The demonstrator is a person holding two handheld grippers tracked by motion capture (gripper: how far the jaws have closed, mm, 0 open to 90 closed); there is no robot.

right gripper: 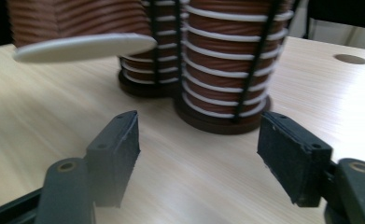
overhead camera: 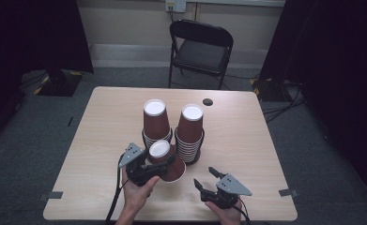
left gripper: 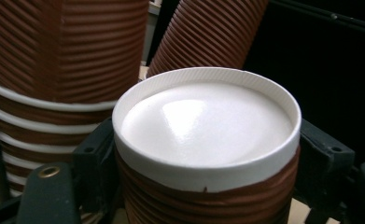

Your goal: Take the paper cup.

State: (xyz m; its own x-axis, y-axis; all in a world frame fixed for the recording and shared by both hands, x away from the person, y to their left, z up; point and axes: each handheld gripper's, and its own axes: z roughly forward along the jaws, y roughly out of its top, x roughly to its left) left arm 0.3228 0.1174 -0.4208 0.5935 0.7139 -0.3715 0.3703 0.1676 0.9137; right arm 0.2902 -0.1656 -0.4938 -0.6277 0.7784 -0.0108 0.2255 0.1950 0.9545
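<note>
Left claw (overhead camera: 160,164) clamps upturned cup (overhead camera: 164,159); right claw (overhead camera: 208,179) wide, empty.

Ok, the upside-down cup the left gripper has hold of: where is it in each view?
High view: held cup, lower centre, in front of the two cup stacks.
Left gripper view: held cup, centre, white base toward the camera, between the fingers.
Right gripper view: its rim, top left, off the table.
Shared landmark: right cup stack.

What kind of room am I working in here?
Probably a recording or test room, not a café: black curtains at the sides, a lone folding chair, cables on grey carpet around one bare table.
</note>
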